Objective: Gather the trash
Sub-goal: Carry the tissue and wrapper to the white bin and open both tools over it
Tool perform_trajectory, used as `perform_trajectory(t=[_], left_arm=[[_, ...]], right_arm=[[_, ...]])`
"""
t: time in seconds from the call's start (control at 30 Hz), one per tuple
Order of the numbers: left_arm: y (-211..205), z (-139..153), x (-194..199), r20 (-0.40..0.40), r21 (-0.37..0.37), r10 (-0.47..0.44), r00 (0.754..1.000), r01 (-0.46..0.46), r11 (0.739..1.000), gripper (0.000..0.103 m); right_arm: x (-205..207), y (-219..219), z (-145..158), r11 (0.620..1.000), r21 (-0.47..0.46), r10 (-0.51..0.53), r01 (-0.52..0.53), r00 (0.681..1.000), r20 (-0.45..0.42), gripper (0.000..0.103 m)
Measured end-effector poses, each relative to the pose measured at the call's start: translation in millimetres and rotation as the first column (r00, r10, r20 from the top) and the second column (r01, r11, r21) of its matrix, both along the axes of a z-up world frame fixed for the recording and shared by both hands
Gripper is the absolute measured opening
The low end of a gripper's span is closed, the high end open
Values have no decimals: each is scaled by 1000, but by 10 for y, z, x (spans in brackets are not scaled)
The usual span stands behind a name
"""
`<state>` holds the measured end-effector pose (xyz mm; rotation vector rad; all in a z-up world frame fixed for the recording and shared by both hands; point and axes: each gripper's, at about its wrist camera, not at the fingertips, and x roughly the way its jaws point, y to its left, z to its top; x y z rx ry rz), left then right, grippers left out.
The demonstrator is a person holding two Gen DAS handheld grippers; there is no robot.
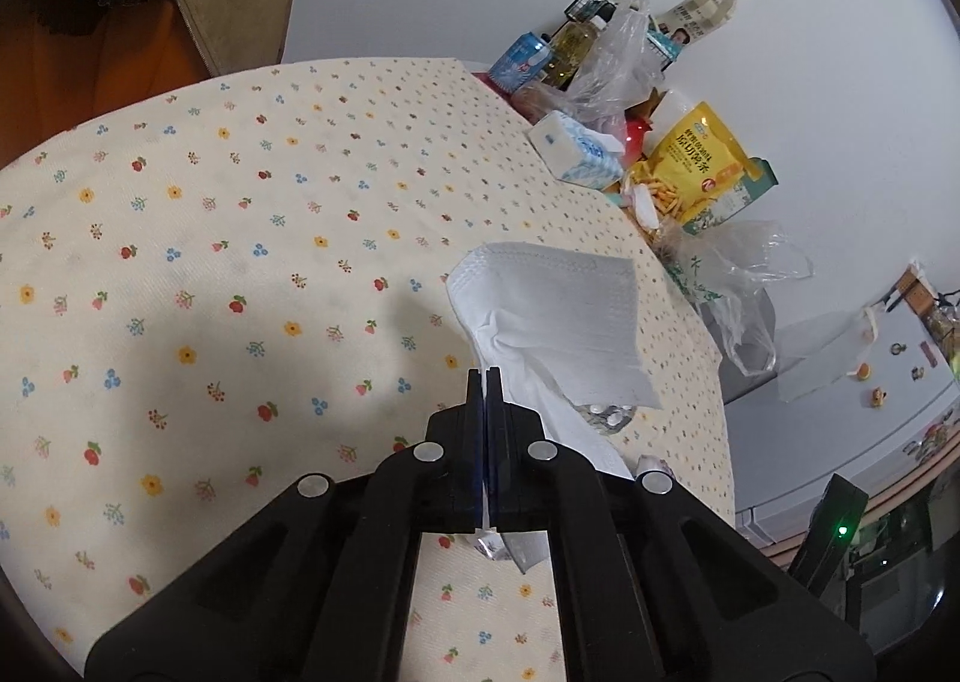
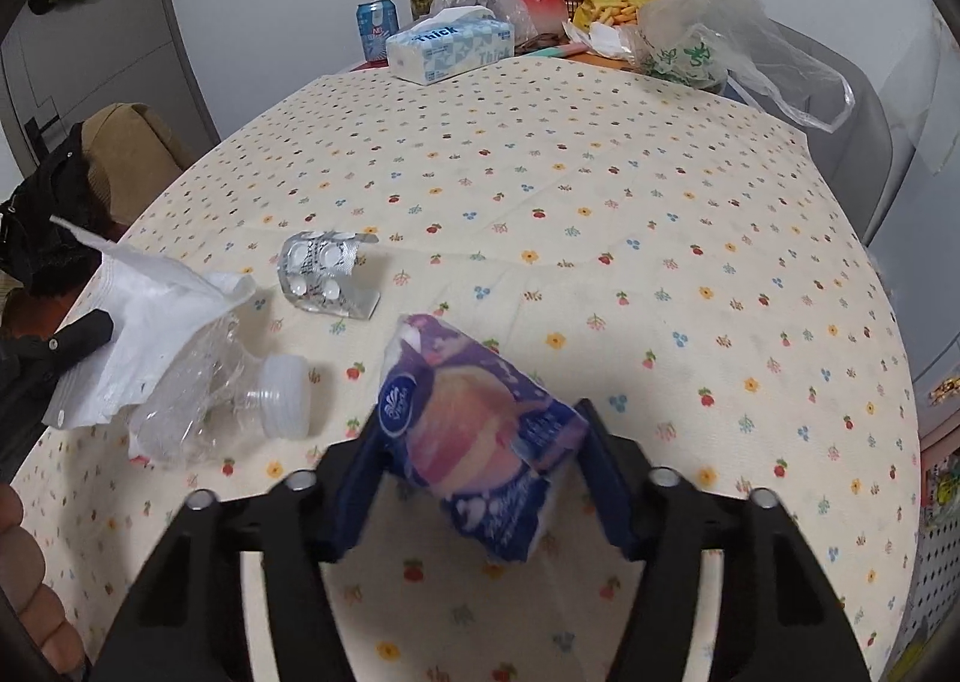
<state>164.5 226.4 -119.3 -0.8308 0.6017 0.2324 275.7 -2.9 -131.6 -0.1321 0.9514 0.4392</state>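
Crumpled white tissue (image 1: 540,316) pinched in shut left jaws; purple packet (image 2: 474,442) between half-open right jaws.

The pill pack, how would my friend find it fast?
Start at the flowery tablecloth, then go to its near left part, beside the crushed clear bottle and white tissue. The blister pack is the only shiny silver sheet, dotted with round white pills.

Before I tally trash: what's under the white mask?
The white mask partly covers a crushed clear bottle; its cap shows. The rest is hidden.
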Motion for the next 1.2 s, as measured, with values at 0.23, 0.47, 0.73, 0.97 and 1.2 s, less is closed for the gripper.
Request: perform_trajectory(t=[0.23,0.47,0.73,0.97,1.2], left_arm=[[-119,199,-183,43,27,-11,999,9,1000,2],[-348,414,-265,72,67,-45,996,40,997,2],[-894,658,-184,114,99,-149,982,138,985,2],[-1483,710,-49,115,124,-256,960,242,962,2],[-2136,741,158,103,149,-367,925,350,925,2]], right_arm=[[-246,-194,104,999,38,-8,8,1000,17,30],[-521,-594,452,993,107,-63,55,995,74,30],[-784,-1217,779,976,177,-146,125,983,110,31],[-924,-1828,972,959,199,-234,204,962,140,31],[-1022,-2565,989,927,198,-348,318,927,140,31]])
